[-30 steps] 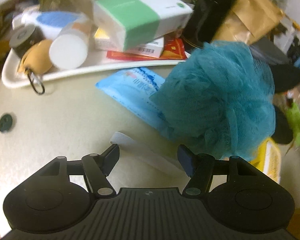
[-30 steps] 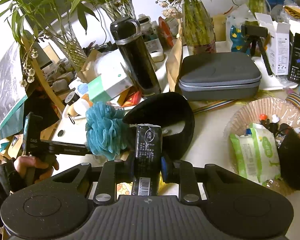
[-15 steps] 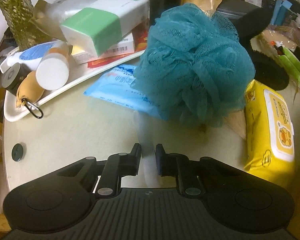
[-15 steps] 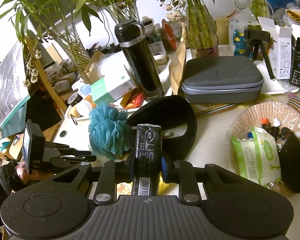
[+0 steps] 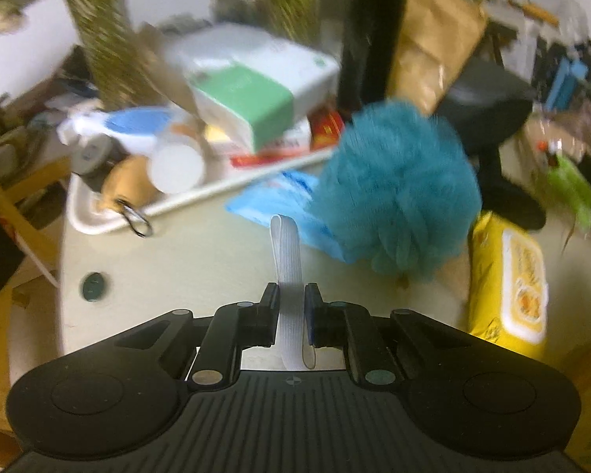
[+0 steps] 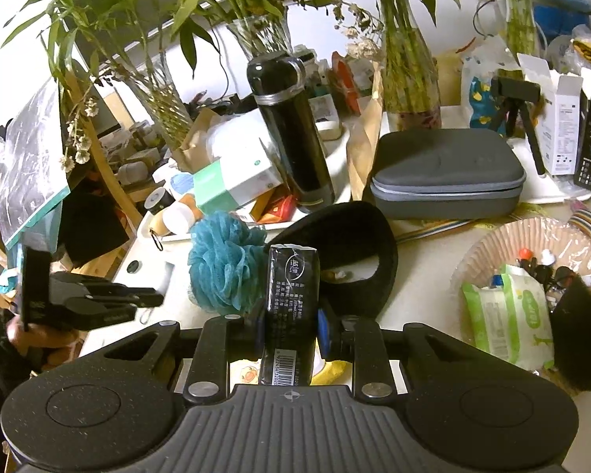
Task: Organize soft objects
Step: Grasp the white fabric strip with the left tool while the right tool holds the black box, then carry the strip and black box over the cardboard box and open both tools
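Note:
My left gripper (image 5: 290, 295) is shut on the white strap (image 5: 285, 260) of a teal bath pouf (image 5: 398, 193), which rests on the table partly over a blue wipes pack (image 5: 279, 205). The pouf also shows in the right wrist view (image 6: 224, 260), with the left gripper (image 6: 153, 299) to its left. My right gripper (image 6: 291, 315) is shut on a black tissue pack (image 6: 293, 303), held above the table. A yellow wipes pack (image 5: 508, 276) lies right of the pouf.
A white tray (image 5: 98, 220) holds bottles and a green-and-white tissue box (image 5: 256, 90). A black bottle (image 6: 291, 138), a black neck pillow (image 6: 358, 252), a grey case (image 6: 445, 173) and a paper-lined basket (image 6: 532, 236) with green wipes (image 6: 508, 315) stand around.
My left gripper was open a second ago and has closed on the pouf's white strap, then drawn back and lifted it. The right gripper holds the black pack still.

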Motion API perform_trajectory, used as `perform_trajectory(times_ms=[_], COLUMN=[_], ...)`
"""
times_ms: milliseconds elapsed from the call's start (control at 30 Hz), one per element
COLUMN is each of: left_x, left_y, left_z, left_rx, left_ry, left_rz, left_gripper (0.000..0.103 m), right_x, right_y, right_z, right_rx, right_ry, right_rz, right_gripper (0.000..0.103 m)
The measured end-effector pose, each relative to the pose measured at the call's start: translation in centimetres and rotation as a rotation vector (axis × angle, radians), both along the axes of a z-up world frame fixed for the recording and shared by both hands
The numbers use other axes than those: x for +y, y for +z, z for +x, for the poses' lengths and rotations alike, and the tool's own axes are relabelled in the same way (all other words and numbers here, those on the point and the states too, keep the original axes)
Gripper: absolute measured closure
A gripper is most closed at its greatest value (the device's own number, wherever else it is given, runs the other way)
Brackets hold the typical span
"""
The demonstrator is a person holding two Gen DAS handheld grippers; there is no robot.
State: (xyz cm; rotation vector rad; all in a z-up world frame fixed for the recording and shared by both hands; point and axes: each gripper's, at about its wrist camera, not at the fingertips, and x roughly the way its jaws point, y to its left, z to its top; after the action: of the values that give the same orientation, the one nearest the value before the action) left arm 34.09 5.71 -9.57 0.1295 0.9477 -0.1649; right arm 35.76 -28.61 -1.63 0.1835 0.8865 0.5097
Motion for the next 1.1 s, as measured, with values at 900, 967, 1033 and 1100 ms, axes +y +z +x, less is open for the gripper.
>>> perform_trajectory(times_ms=[900, 967, 1033, 1100], left_x=[0.8, 0.2, -0.4, -0.8], left_y=[11.1, 11.7, 12.2, 12.6], left_z=[-12.0, -13.0, -14.0, -14.7], left_rx=[-0.244, -0.250, -0.254, -0.257], left_ry=[0.106, 0.086, 0.072, 0.062], left_rz=[-0.191, -0.190, -0.191, -0.193], left_gripper=[0.089, 0.089, 0.089, 0.089], right_x=[1.9, 1.7, 1.4, 1.1], right_y=[2.5, 2.6, 2.7, 3.0], right_z=[-7.4, -8.0, -8.4, -9.0], right_rx=[-0.054, -0.059, -0.060, -0.074], right_ry=[0.114, 0.111, 0.106, 0.119], right_rz=[0.109, 0.118, 0.138, 0.159], right_gripper=[0.075, 0.075, 0.075, 0.075])
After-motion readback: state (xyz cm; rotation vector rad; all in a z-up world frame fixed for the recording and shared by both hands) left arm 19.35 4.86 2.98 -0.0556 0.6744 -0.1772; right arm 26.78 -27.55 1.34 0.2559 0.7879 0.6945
